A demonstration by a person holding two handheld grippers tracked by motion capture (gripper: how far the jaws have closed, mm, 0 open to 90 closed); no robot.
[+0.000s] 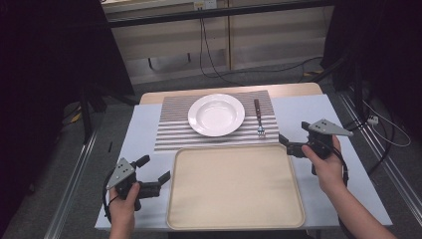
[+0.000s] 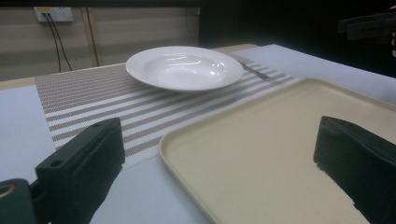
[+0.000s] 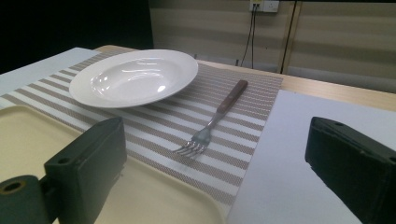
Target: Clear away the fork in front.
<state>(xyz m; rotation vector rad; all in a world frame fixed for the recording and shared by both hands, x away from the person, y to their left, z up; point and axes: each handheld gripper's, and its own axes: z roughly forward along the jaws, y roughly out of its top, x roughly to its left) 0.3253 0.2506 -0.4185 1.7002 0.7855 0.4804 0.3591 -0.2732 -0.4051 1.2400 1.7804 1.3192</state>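
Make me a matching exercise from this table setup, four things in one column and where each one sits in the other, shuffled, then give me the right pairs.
Things:
1. Round white ceramic plate
2. Metal fork with a brown wooden handle
3. Rectangular beige plastic tray
4. Left claw

Places:
A. Beside the tray's left edge, open, holding nothing
B. Near edge of the table, bare
C. Middle of the striped placemat
D. On the placemat, right of the plate, tines toward the tray

Pairs: 1-C, 2-D, 3-B, 4-A
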